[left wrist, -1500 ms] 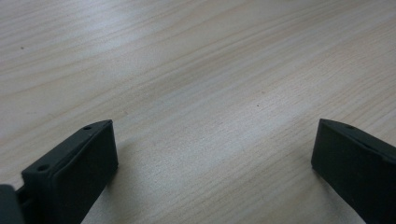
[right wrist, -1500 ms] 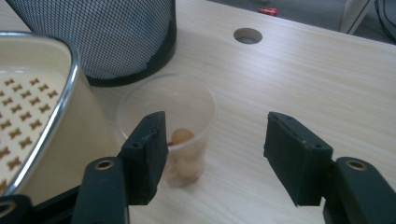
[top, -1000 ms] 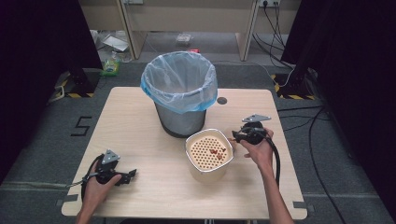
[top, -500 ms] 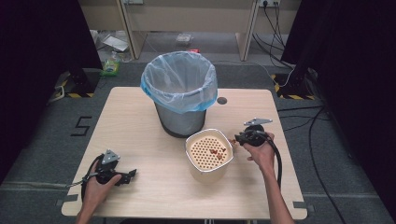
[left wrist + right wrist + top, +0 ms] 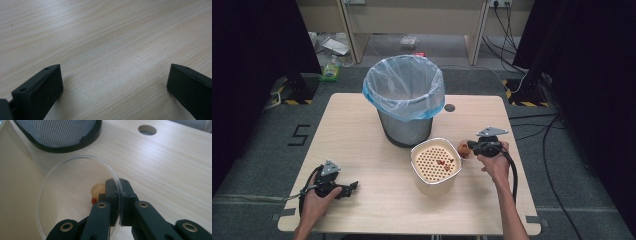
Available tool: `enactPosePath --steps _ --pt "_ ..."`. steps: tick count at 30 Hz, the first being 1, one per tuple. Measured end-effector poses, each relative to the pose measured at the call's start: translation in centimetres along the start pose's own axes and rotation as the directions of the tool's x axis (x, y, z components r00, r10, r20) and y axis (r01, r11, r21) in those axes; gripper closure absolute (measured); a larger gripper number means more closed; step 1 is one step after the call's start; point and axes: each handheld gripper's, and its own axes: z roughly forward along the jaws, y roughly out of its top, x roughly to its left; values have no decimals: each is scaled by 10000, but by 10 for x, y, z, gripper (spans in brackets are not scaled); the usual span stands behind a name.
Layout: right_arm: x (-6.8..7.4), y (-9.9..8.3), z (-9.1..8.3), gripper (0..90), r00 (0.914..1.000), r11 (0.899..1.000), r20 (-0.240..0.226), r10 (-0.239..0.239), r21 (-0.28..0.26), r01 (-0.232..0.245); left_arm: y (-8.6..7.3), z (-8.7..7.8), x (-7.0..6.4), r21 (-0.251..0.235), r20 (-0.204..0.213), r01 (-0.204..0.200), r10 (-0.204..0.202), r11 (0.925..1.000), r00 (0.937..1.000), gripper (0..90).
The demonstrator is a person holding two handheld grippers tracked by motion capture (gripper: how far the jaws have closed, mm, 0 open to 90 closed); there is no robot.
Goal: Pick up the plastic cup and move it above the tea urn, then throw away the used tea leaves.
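Note:
A clear plastic cup (image 5: 72, 195) lies tipped on its side, its mouth against the cream strainer basket (image 5: 436, 162). My right gripper (image 5: 118, 182) is shut on the cup's rim, one jaw inside and one outside. A pale food lump with a red bit (image 5: 98, 190) sits inside the cup by the inner jaw. In the high view the cup (image 5: 463, 149) and right gripper (image 5: 472, 147) are just right of the basket, which holds a few reddish scraps (image 5: 443, 162). My left gripper (image 5: 352, 186) rests open on the table's near left; its jaws (image 5: 113, 75) stand wide over bare wood.
A metal bin lined with a blue bag (image 5: 404, 100) stands behind the basket; its dark base (image 5: 57, 135) is close ahead of the cup. A round cable hole (image 5: 450, 107) lies right of the bin. The wooden table (image 5: 362, 150) has free room at left and front.
My right gripper, still holding the cup, has come a little nearer the person and lower beside the basket. The left gripper has not moved.

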Motion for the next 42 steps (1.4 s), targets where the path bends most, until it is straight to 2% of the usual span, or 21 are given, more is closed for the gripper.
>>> enactPosePath --steps 8,9,13,15,17,18,19,25,27,29,33,36,39,42 --pt "-2 10 -15 874 9959 9957 727 -532 -719 585 0 0 0 0 -2 -2 2 10000 10000 0" --pt "-1 15 -20 874 9927 9922 966 -721 -944 813 0 0 0 1 -2 -7 7 10000 10000 0" --pt "2 20 -24 874 9871 9873 1296 -945 -1153 1096 0 0 0 7 0 -12 12 10000 10000 0" --pt "4 24 -31 874 9805 9795 1594 -1146 -1462 1383 0 0 0 8 -1 -12 12 10000 10000 0" --pt "5 25 -33 874 9790 9784 1672 -1164 -1504 1421 0 0 0 3 1 -6 6 10000 10000 0" --pt "6 28 -38 874 9719 9719 1961 -1304 -1686 1644 0 0 0 3 2 -5 5 10000 10000 0" --pt "7 29 -40 874 9695 9702 2054 -1340 -1721 1705 0 0 0 2 1 -6 6 10000 10000 0" --pt "13 34 -54 874 9585 9553 2402 -1533 -2121 2059 0 0 0 11 6 -20 20 10000 10000 0" --pt "17 36 -59 874 9516 9486 2596 -1645 -2228 2248 0 0 0 18 16 -39 39 10000 10000 0" --pt "21 40 -63 874 9445 9410 2756 -1790 -2323 2461 1 1 0 13 44 -52 52 10000 10000 0" --pt "32 46 -69 876 9189 9235 3228 -2269 -2284 3083 1 1 0 -6 49 -50 50 10000 10000 0" --pt "39 49 -72 877 9054 9085 3455 -2469 -2427 3403 1 1 0 -7 53 -48 48 10000 10000 0" --pt "47 52 -75 877 8912 8825 3600 -2758 -2725 3832 1 1 0 -15 59 -47 47 10000 10000 0" --pt "55 56 -78 878 8717 8540 3817 -3074 -2933 4296 1 1 0 -8 49 -57 57 10000 10000 0"
